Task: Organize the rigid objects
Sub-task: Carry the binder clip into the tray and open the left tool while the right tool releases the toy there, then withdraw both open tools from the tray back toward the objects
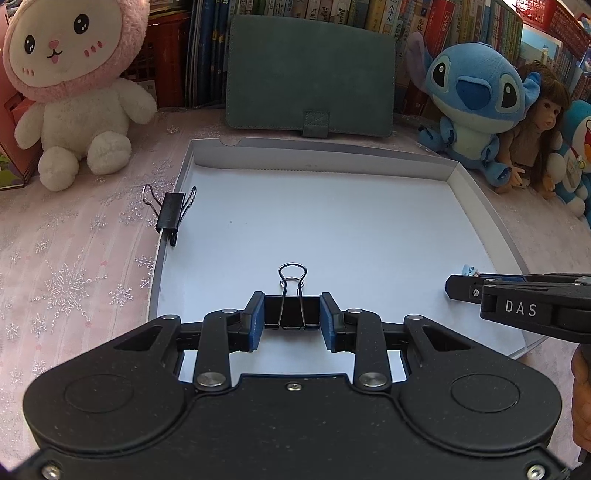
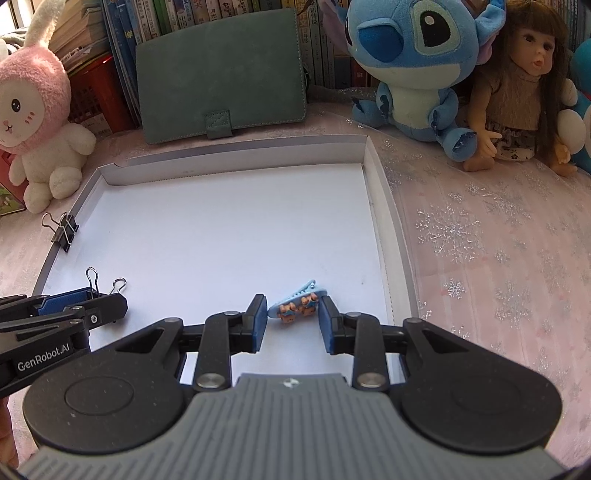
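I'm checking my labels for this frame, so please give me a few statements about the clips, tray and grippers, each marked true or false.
1. The left gripper has a black binder clip between its pads. True.
2. The blue hair clip lies outside the tray. False: it lies on the tray floor, between the right gripper fingers.
3. A second binder clip sits on the tray's left wall. True.
4. The green case lies flat inside the tray. False: it stands behind the tray, against the books.

Home room, plush toys [image 1: 79, 92], bookshelf [image 1: 332, 11]
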{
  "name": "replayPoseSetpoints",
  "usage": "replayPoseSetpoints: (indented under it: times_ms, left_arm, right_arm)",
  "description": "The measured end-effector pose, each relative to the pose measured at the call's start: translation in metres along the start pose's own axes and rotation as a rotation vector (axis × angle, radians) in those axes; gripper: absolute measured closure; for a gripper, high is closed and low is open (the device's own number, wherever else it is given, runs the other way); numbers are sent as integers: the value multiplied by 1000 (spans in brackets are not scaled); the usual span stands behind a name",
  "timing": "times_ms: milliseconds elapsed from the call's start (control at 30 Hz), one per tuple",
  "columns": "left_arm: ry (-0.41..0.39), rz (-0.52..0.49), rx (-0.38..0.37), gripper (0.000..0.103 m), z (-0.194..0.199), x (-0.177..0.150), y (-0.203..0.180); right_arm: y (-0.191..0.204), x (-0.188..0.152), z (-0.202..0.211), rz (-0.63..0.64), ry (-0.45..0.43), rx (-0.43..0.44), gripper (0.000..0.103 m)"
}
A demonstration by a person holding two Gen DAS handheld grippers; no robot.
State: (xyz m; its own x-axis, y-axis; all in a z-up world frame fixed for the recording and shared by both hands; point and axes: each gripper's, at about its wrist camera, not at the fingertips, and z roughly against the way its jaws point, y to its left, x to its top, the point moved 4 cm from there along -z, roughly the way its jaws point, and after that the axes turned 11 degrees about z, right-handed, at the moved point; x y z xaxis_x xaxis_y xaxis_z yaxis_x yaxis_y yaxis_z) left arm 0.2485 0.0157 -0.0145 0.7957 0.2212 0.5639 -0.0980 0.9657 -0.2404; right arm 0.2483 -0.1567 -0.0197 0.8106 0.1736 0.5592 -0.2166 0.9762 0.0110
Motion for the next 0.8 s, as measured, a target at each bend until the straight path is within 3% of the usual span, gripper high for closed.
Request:
replayPoseSetpoints:
  times_ms: [67, 100, 167, 367, 667, 800]
  left_arm:
    - [-3, -7, -4, 71, 1, -1, -1]
    - [-6, -9, -7, 65, 2, -1, -2]
    - [-19, -16, -17, 56, 7, -2, -3]
    - [-82, -58, -18, 24, 27, -8, -3]
    - [-129, -55, -66, 16, 64, -28, 12]
    - [-137, -39, -85, 14, 81, -44, 21]
  right_arm:
    - [0, 0, 1, -4, -7, 7, 63]
    - [0, 0, 1, -9, -11, 14, 63]
    - [-1, 0, 3, -15, -22, 32, 50]
    - [-4, -5, 15, -11, -62, 42, 38]
    - [-14, -22, 44, 8, -147, 59, 18]
    - [-16, -37, 60, 42, -192, 60, 15]
